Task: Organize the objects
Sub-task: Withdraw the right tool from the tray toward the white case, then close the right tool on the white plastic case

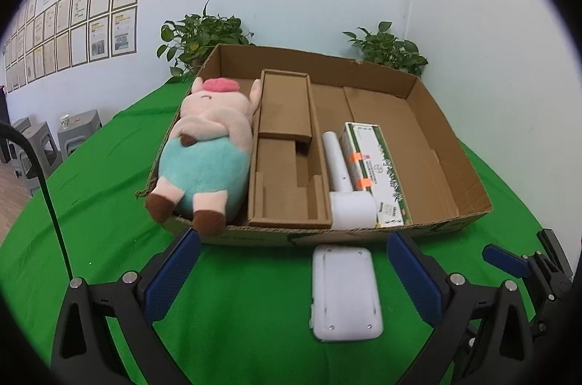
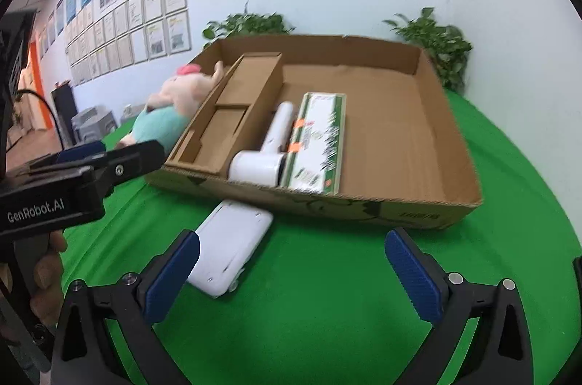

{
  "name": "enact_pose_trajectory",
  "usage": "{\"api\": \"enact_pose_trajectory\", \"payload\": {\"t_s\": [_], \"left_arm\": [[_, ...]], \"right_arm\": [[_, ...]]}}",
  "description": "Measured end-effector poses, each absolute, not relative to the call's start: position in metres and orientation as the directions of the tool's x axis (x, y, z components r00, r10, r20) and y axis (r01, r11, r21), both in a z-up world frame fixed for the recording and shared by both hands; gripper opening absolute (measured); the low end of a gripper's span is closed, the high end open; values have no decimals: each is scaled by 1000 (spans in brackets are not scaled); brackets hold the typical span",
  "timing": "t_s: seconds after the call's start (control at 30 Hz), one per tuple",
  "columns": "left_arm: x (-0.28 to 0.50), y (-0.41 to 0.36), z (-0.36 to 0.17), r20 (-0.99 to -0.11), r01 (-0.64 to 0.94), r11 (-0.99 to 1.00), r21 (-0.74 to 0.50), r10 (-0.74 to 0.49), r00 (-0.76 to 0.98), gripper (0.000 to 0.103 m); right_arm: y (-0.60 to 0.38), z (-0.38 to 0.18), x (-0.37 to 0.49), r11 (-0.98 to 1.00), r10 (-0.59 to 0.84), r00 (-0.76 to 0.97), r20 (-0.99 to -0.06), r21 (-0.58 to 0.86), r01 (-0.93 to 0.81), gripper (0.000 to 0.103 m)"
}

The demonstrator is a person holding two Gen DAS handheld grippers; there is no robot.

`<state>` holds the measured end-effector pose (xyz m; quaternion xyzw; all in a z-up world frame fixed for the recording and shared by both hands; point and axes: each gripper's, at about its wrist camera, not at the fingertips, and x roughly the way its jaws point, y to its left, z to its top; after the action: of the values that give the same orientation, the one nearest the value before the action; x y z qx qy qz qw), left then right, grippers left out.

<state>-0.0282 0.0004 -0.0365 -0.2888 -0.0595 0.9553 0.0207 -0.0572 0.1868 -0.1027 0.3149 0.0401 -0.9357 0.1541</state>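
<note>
Most of the sorting looks done. The cardboard tray (image 1: 418,83) sits on the green table (image 1: 91,203) and already carries four things: a plush pig (image 1: 207,145) lying along its left wall with its feet over the near left corner, a brown cardboard insert (image 1: 287,148) just beside it, then a white handheld device (image 1: 345,188) and a green-and-white box (image 1: 374,167) side by side, both reaching to the near wall. The right half of the tray is bare.

One item is left outside: a flat white case (image 1: 345,294), lying on the table just in front of the tray's near wall (underside up, by the look of the small screws).

The left gripper (image 1: 291,276) stands wide open and holds nothing, with the case between its blue pads but untouched. The right gripper (image 2: 291,276) is equally wide and empty, the case next to its left pad (image 2: 171,279); I cannot tell whether they touch.

My judgement: the case has to be lifted into the tray's free right half.
</note>
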Motion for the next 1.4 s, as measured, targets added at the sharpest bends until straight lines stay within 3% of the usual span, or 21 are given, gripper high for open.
{"api": "enact_pose_trajectory", "payload": {"t_s": [0.23,0.5,0.57,0.7,1.1,1.3,1.4], "left_arm": [[-35,-12,-62,-669,-19,-994,-108,87,-738,102],[-31,-33,-70,-688,28,-990,-138,75,-722,102],[-32,-36,-71,-692,39,-990,-138,68,-718,102],[-33,-40,-75,-699,48,-985,-167,84,-710,102],[-45,-18,-76,-716,-18,-957,-289,229,-659,102],[-51,14,-81,-692,-150,-880,-451,451,-564,102],[-56,31,-91,-678,-202,-818,-538,563,-473,102]], "right_arm": [[157,-134,-74,-923,-347,-625,-699,137,358,103],[122,-159,-92,-911,-359,-541,-760,158,382,102],[116,-161,-94,-908,-357,-536,-765,150,391,99],[110,-168,-98,-903,-352,-519,-779,136,408,76],[141,-167,-79,-883,-359,-511,-781,107,456,70],[170,-160,-51,-854,-406,-488,-773,131,503,72],[180,-154,-32,-867,-369,-541,-756,69,494,103]]}}
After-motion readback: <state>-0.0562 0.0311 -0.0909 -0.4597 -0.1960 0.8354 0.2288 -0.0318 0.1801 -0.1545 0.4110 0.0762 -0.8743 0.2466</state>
